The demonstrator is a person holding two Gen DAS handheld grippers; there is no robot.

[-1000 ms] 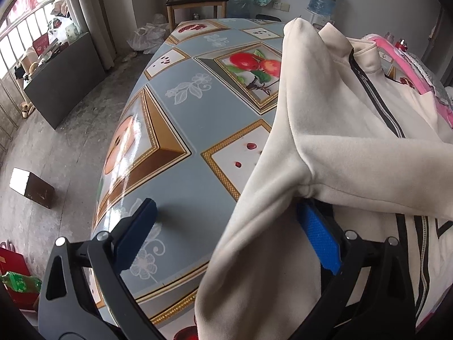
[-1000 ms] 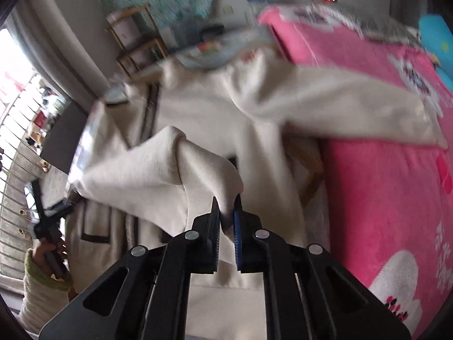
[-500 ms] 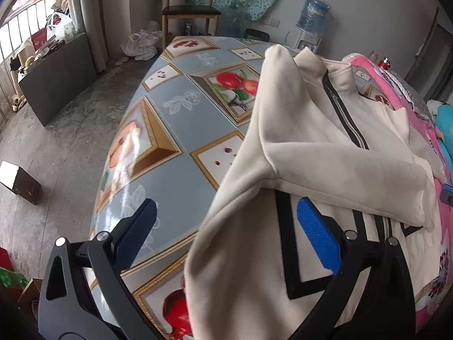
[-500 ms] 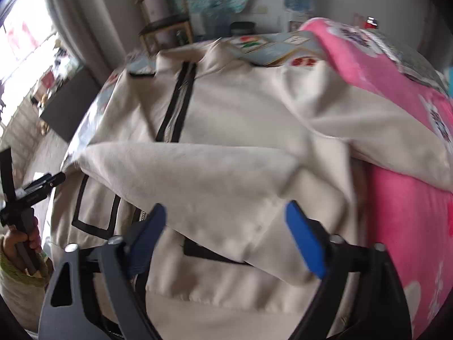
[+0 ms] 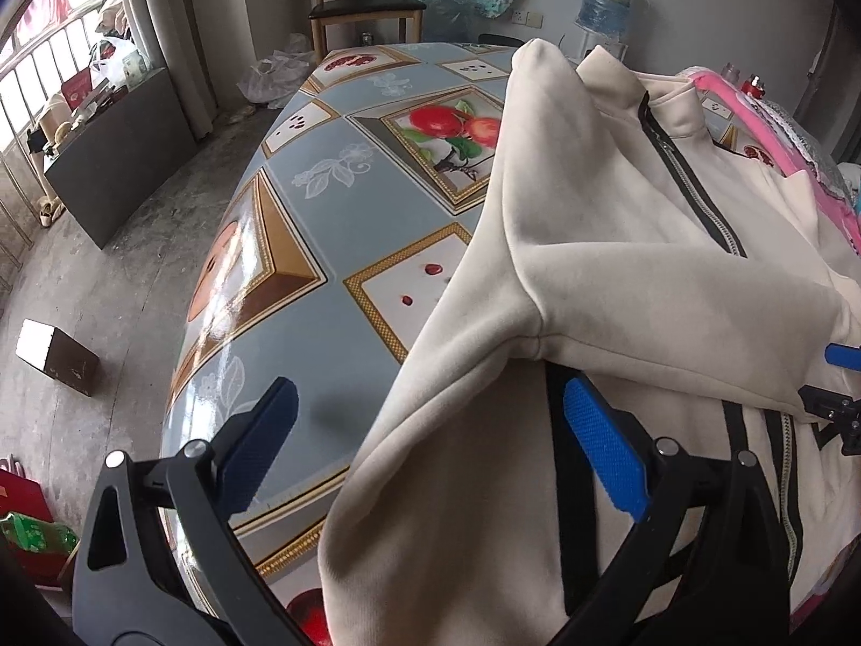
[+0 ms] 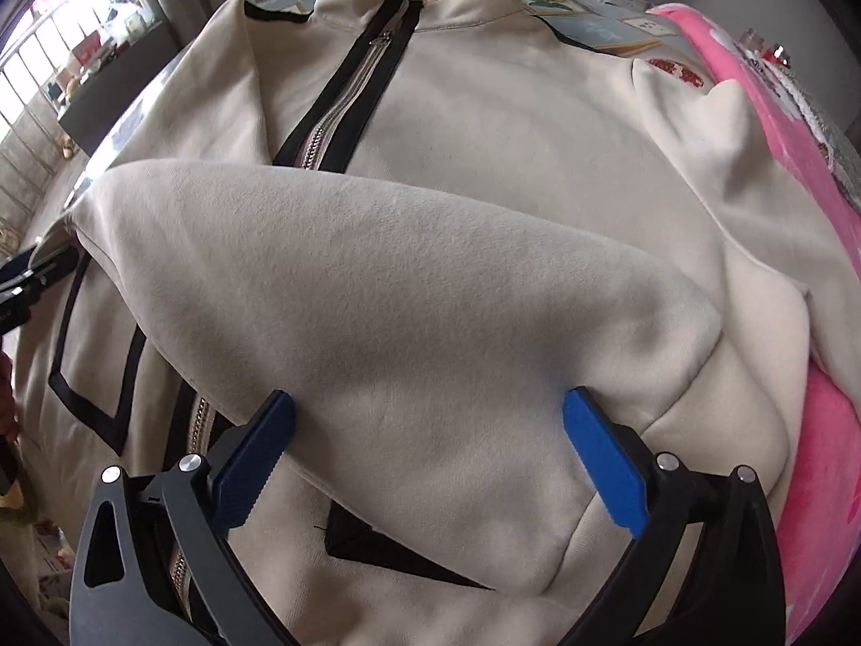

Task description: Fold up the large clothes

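The cream zip jacket [image 6: 484, 124] lies front-up on the patterned table [image 5: 333, 247], one side reaching onto the pink blanket [image 6: 775, 124]. One sleeve [image 6: 376, 290] is already folded across the chest. The right gripper [image 6: 425, 447] is opening over the sleeve, pads clear of the cloth. The left gripper [image 5: 425, 447] stands wide apart, gripping nothing. Remaining (by judgement): the other sleeve and the body folds.

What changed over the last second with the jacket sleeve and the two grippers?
The right gripper let go of the cream sleeve it had pinched; its jaws are opening, and the sleeve now lies flat across the jacket front. The gripper dropped closer to the cloth. The left gripper stayed open at the jacket's side edge over the table, holding nothing.
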